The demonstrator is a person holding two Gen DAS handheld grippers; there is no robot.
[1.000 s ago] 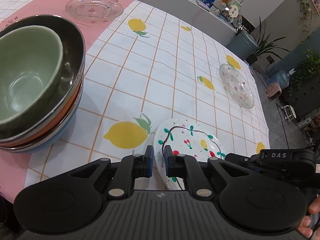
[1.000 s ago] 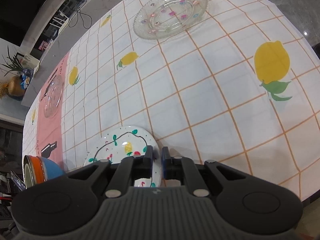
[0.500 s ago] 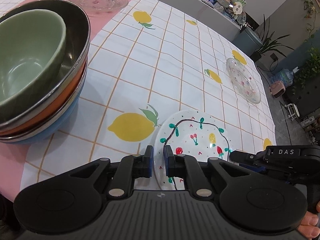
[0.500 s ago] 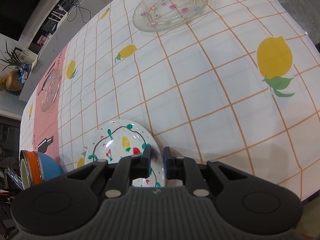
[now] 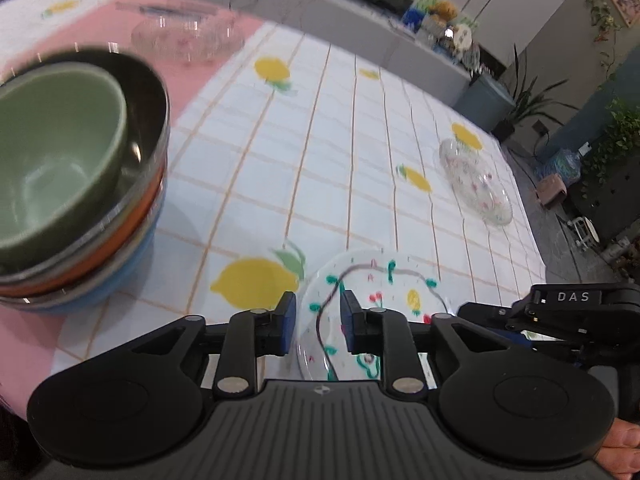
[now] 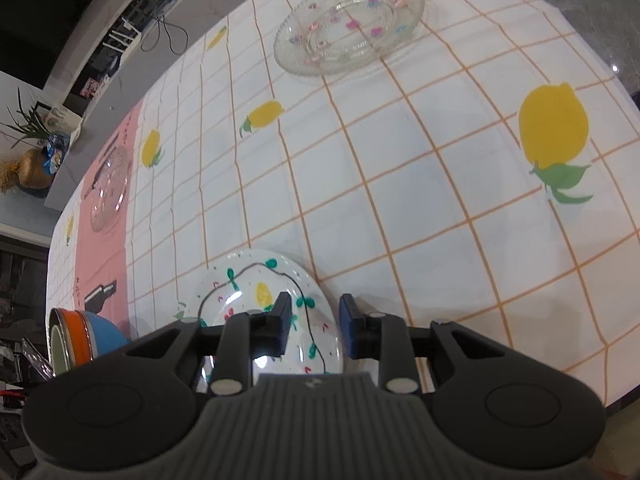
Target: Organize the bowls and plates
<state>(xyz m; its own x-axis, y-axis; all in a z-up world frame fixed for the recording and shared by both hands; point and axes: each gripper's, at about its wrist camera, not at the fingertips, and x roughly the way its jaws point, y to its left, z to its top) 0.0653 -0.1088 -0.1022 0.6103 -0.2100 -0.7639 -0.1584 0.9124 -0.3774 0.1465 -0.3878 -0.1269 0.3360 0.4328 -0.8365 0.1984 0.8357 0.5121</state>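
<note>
Both tools are spreading their jaws: the left gripper (image 5: 318, 322) over the near-left rim of the painted plate (image 5: 384, 292), the right gripper (image 6: 314, 326) at its right edge, neither pinching it. The plate lies flat on the tablecloth (image 5: 320, 152), near the stacked bowls (image 5: 76, 176). It looks stiff, glossy, breakable; I'd take the raised rim, since a flat, slick plate gives little else to catch

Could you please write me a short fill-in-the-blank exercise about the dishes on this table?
1. The innermost bowl of the stack is ____.
2. The tablecloth is printed with yellow ____.
3. The bottom bowl of the stack is ____.
4. The painted plate lies flat on the ____.

Missing words: green; lemons; blue; tablecloth
</note>
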